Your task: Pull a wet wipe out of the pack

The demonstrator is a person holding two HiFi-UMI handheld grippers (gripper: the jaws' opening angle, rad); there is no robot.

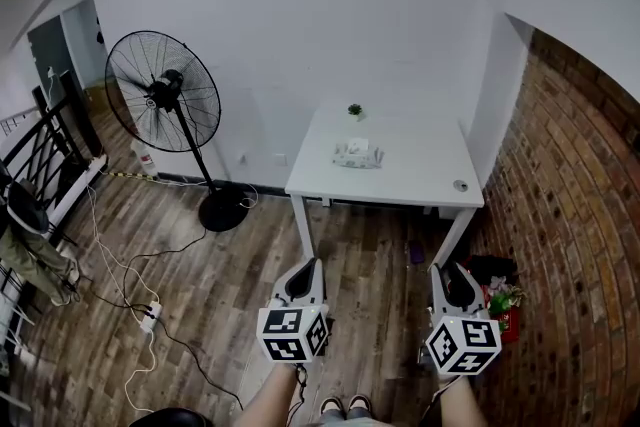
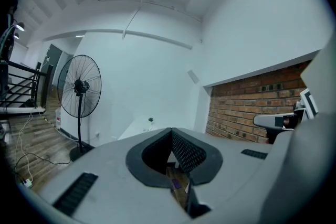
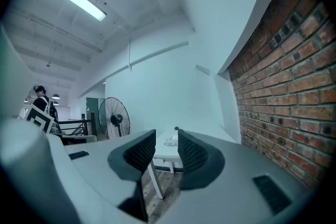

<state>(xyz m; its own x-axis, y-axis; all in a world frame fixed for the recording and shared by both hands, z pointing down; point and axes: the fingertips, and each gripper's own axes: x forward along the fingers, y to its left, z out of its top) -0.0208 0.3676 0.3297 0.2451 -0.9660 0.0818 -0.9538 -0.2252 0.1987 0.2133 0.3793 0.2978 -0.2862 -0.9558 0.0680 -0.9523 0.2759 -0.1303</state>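
**Head view.** The wet wipe pack (image 1: 357,153) lies flat near the middle of the white tabletop (image 1: 420,177). Its long axis runs left to right across the picture, roughly along the table's front edge. It is a pale, soft-looking packet with a lighter patch on its upper face; its print is too small to read. A small potted plant (image 1: 354,110) stands behind it near the wall, and a small round fitting (image 1: 460,185) sits at the front right corner. Both hand-held grippers are low in the picture, over the wooden floor (image 1: 200,295) and well apart from the table. The left hand-held gripper (image 1: 303,273) and the right hand-held gripper (image 1: 453,275) both point towards it. A standing fan (image 1: 163,95) is to the left and a brick wall (image 1: 580,215) to the right.

**Left gripper view.** The left hand-held gripper (image 2: 171,132) is clenched, its ribbed pads meeting at the tips with nothing between them. The plant (image 2: 150,120) and the fan (image 2: 80,89) show beyond it. The pack cannot be made out here.

**Right gripper view.** The right hand-held gripper (image 3: 166,136) is released: its jaws stand apart and hold nothing. Through the gap, far off, the pack (image 3: 170,140) shows as a small pale shape lying on the tabletop (image 3: 167,153), well clear of the pads. The fan (image 3: 115,119) stands to the left and the brick wall (image 3: 283,86) fills the right.
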